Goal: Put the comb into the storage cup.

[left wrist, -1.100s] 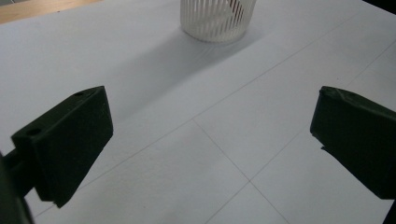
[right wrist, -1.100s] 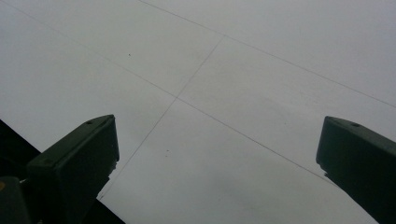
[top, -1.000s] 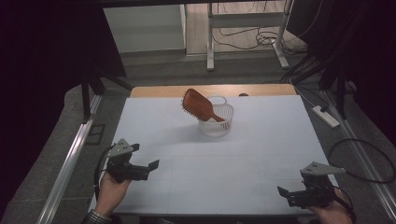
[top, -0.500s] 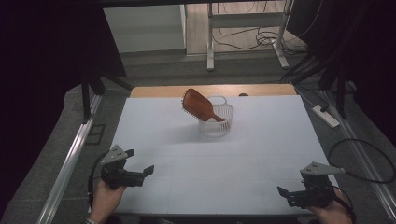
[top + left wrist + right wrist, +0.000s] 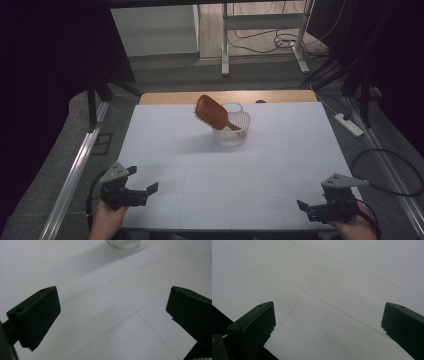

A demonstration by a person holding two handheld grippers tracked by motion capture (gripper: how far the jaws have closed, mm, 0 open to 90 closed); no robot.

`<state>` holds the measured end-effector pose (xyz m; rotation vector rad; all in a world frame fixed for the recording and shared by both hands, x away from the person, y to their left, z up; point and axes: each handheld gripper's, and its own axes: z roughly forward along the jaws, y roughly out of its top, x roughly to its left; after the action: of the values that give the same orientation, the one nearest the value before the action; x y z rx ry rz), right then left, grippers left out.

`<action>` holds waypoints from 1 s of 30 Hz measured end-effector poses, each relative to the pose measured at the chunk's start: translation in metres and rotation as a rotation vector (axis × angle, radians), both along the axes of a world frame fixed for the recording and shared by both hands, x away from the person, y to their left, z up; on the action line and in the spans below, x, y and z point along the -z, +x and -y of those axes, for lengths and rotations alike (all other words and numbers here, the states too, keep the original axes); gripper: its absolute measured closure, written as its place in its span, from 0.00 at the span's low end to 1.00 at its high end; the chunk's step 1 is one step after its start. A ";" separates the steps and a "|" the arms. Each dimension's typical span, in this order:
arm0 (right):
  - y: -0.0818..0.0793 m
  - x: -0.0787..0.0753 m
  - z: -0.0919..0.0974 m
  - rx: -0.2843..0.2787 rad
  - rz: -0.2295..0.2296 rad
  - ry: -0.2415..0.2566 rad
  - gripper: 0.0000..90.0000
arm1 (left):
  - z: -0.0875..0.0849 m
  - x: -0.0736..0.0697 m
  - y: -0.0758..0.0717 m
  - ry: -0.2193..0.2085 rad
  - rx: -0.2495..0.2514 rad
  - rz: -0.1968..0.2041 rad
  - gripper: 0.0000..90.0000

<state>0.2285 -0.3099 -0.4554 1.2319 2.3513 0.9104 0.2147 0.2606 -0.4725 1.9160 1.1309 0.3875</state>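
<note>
Since a second ago, the left gripper (image 5: 142,192) has drawn back toward the person's near-left corner of the desk (image 5: 230,165), while the right gripper (image 5: 312,210) has kept its place at the near-right edge. Both sets of fingers stand wide apart with nothing between them: in the left gripper view the left gripper's two black fingers (image 5: 37,317) frame bare white surface crossed by thin lines, and in the right gripper view the right gripper's fingers (image 5: 252,327) do the same, the near desk edge showing dark at the lower left. Each gripper is carried by a hand coming in from the bottom of the high view, the left hand (image 5: 107,220) and the right hand (image 5: 357,227), with a grey plate on top of each tool. Well apart from both grippers, toward the far middle of the desk, stands a small white basket (image 5: 231,131), whose base also peeks in at the top of the left gripper view (image 5: 123,243). A reddish-brown hairbrush (image 5: 210,112) rests in it, handle down inside the basket, its paddle head tilted up and out over the basket's left rim.
</note>
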 end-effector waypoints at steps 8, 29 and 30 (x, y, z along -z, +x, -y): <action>0.001 0.000 0.000 0.002 -0.004 0.001 0.00 | -0.002 0.003 -0.006 0.019 -0.005 -0.011 0.00; 0.000 0.000 -0.001 -0.003 -0.008 -0.009 0.00 | -0.005 0.007 -0.023 0.063 0.001 -0.032 0.00; 0.000 0.000 -0.001 -0.003 -0.007 -0.008 0.00 | -0.004 0.008 -0.024 0.060 -0.001 -0.034 0.00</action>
<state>0.2289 -0.3092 -0.4559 1.2314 2.3603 0.8983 0.1905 0.2650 -0.4801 1.9813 1.1542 0.3943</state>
